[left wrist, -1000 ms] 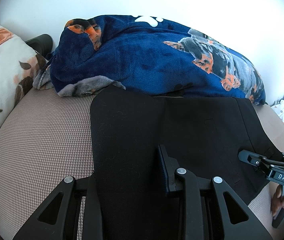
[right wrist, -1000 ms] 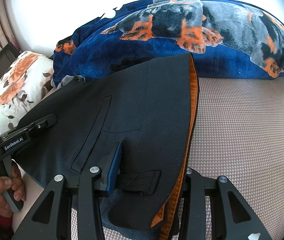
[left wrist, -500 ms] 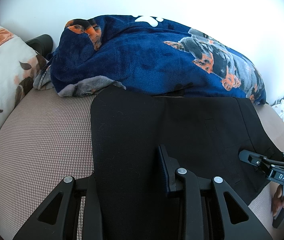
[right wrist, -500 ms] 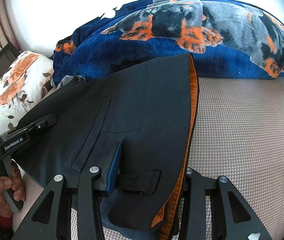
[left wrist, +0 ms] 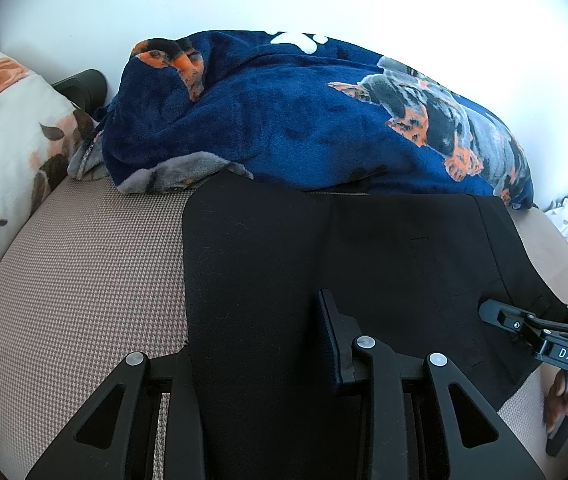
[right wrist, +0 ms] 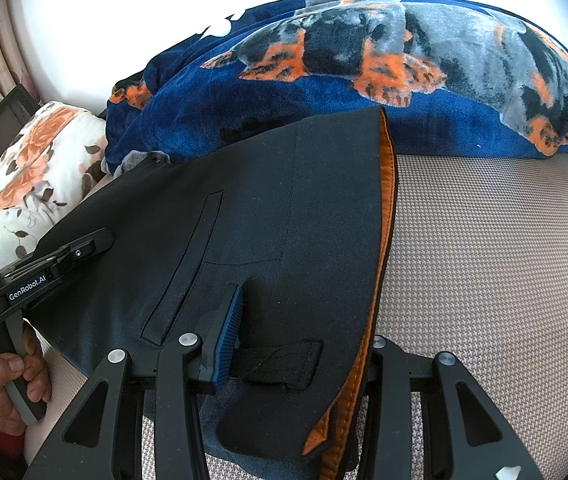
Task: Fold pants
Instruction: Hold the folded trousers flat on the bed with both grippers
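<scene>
Black pants lie flat on a bed's houndstooth-beige cover, their far edge touching a heaped blue dog-print blanket. The left tongs are clamped on the near leg edge, cloth between the pads. The right tongs grip the waistband, orange lining showing. A floral pillow sits at left.

L tool, R tool: both prob. clamped.
</scene>
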Motion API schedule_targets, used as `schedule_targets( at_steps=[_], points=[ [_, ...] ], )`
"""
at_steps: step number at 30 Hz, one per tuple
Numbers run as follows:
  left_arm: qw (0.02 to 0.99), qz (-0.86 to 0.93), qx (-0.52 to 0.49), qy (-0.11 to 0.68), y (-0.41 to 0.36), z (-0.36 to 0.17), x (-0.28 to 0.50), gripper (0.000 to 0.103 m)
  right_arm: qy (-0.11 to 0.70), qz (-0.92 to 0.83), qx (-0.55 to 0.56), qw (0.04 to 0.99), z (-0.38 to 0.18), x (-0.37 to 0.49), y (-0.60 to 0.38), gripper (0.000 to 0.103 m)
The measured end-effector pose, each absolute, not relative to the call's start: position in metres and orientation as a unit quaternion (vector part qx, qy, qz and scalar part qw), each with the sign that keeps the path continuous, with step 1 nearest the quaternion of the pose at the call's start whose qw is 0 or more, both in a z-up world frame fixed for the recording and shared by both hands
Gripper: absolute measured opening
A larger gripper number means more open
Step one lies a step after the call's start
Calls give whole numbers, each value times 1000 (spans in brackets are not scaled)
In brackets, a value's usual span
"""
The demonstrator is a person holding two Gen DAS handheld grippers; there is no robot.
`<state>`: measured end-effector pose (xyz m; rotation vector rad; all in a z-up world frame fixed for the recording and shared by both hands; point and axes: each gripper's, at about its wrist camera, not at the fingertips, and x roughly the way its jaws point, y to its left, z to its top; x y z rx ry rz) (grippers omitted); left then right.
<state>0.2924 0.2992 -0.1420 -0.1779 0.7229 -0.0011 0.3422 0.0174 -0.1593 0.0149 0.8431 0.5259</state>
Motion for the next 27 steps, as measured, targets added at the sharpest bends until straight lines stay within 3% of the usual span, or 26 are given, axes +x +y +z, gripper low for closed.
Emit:
schedule_targets(
  at_steps=[27],
  points=[
    [932, 2, -83, 353, 300, -141, 293, 33, 403, 249, 9, 881, -159, 343, 18, 38]
  ],
)
